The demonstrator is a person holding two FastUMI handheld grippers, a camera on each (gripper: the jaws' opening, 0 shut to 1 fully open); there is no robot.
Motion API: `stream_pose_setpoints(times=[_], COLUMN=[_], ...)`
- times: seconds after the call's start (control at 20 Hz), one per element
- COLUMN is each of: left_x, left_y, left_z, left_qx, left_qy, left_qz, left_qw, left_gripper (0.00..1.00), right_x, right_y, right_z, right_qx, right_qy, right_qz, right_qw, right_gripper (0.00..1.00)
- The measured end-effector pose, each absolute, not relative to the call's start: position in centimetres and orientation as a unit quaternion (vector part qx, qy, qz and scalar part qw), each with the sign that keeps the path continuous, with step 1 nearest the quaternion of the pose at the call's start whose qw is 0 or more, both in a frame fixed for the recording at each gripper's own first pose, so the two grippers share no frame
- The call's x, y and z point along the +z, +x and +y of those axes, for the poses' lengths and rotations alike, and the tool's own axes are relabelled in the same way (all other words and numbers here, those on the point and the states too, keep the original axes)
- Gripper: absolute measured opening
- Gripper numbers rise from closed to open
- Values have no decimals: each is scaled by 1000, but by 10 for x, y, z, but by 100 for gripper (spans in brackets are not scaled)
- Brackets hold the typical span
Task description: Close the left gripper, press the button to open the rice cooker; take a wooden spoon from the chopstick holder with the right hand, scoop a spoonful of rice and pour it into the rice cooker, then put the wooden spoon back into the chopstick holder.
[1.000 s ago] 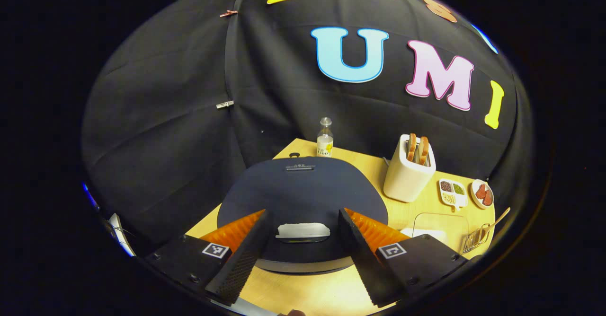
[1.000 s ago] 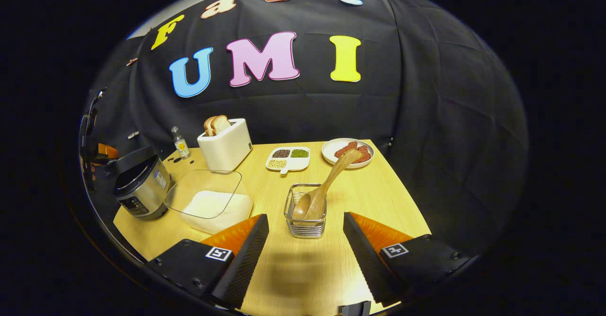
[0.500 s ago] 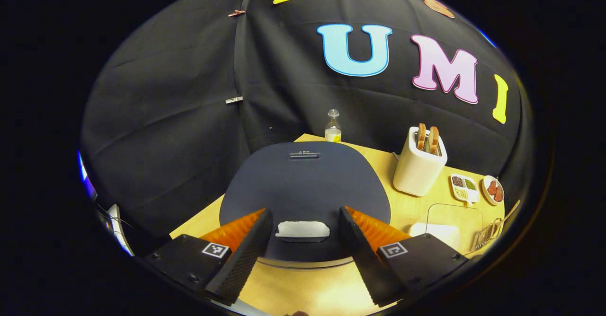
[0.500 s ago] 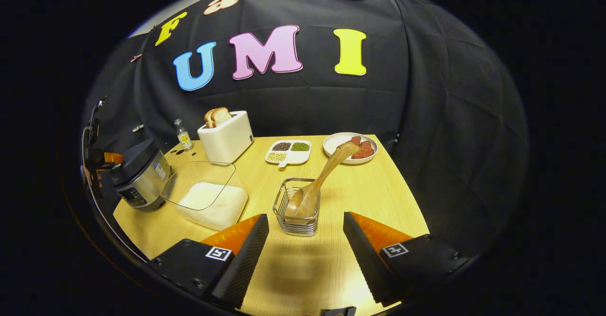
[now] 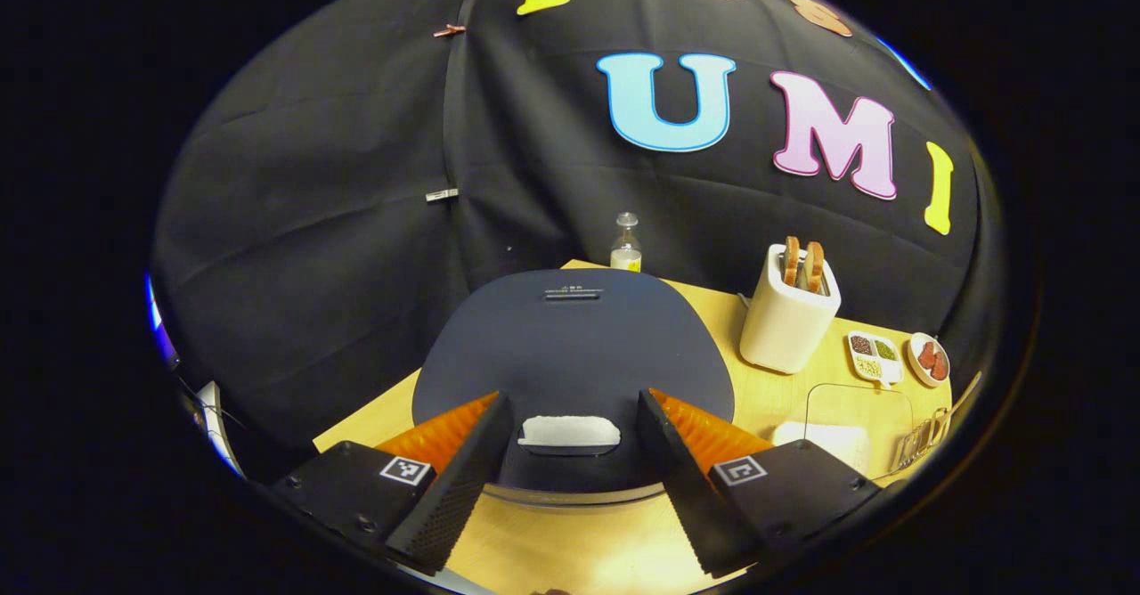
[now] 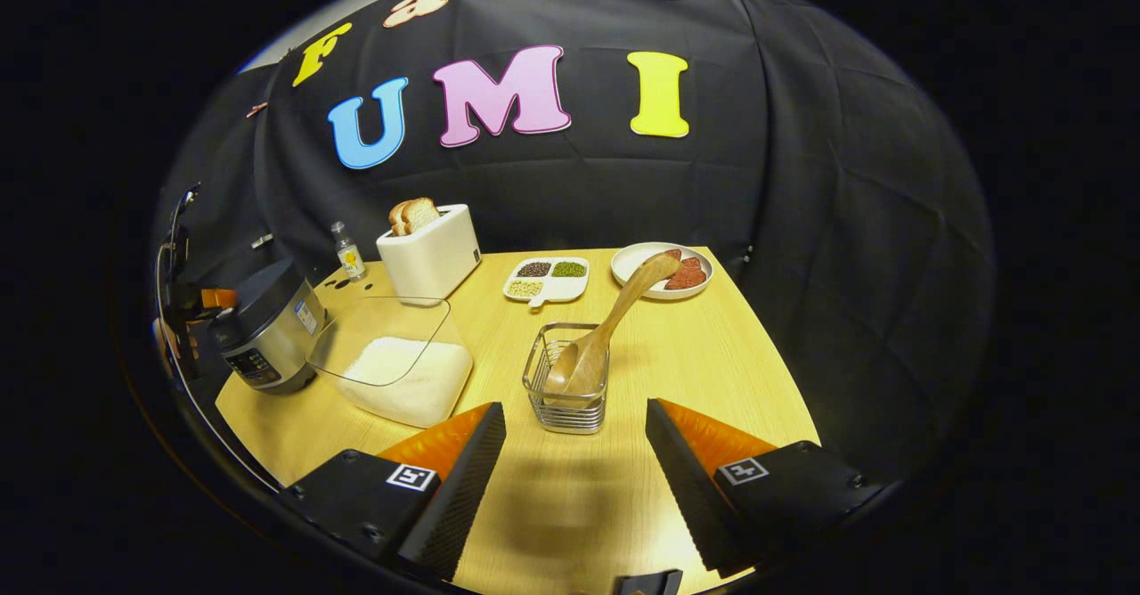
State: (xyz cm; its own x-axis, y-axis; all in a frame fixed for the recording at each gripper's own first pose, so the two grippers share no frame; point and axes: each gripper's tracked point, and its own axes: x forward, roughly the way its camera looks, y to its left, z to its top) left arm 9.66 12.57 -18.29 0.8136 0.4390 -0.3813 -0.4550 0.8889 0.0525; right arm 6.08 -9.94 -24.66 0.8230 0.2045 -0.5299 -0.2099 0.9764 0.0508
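The rice cooker (image 5: 570, 346) has a dark closed lid, and its pale button (image 5: 570, 431) faces me at the lid's front edge. My left gripper (image 5: 572, 399) is open, one finger on each side of the button, and I cannot tell whether it touches. In the right gripper view the cooker (image 6: 267, 328) stands at the table's left. The wooden spoon (image 6: 614, 314) stands bowl-down in the wire chopstick holder (image 6: 565, 390), its handle leaning back and right. My right gripper (image 6: 574, 406) is open just short of the holder. A glass container of rice (image 6: 405, 377) sits between cooker and holder.
Along the back of the wooden table (image 6: 695, 372) stand a small bottle (image 6: 347, 256), a white toaster with bread (image 6: 427, 256), a divided dish of beans (image 6: 548, 279) and a plate of red food (image 6: 663, 270). The toaster (image 5: 788, 319) stands right of the cooker.
The left gripper's view has tipped slightly, so the lid now hides more of the bottle. The right gripper's view has drifted a little around the holder. Both grippers remain open.
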Motion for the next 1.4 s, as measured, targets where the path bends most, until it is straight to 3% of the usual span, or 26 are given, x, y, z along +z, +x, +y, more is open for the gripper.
stream_pose_setpoints(times=[0.15, 0.3, 0.75, 0.95, 1.15, 1.4], left_x=[-163, -118, 12, 15, 6, -11], left_y=[82, 68, 19, -9, -38, -40], left_z=[123, 98, 8, -8, -7, 1], left_qx=[238, 204, 49, 17, -3, -26], left_qy=[-8, -7, -9, 2, 8, -6], left_qz=[169, 129, 14, 4, -10, 7], left_qw=[956, 970, 999, 1000, 1000, 1000], left_gripper=[96, 95, 96, 95, 95, 95], right_x=[-228, -189, -27, -7, -27, -23], right_y=[60, 69, 67, 26, -19, -34], right_z=[-90, -76, -21, -8, -14, -24], right_qx=[102, 88, 80, 79, 51, 25], right_qy=[-8, -11, -10, -24, -23, -16], right_qz=[257, 218, 41, 20, 38, 37], right_qw=[961, 972, 996, 996, 998, 999], right_gripper=[99, 99, 98, 98, 99, 99])
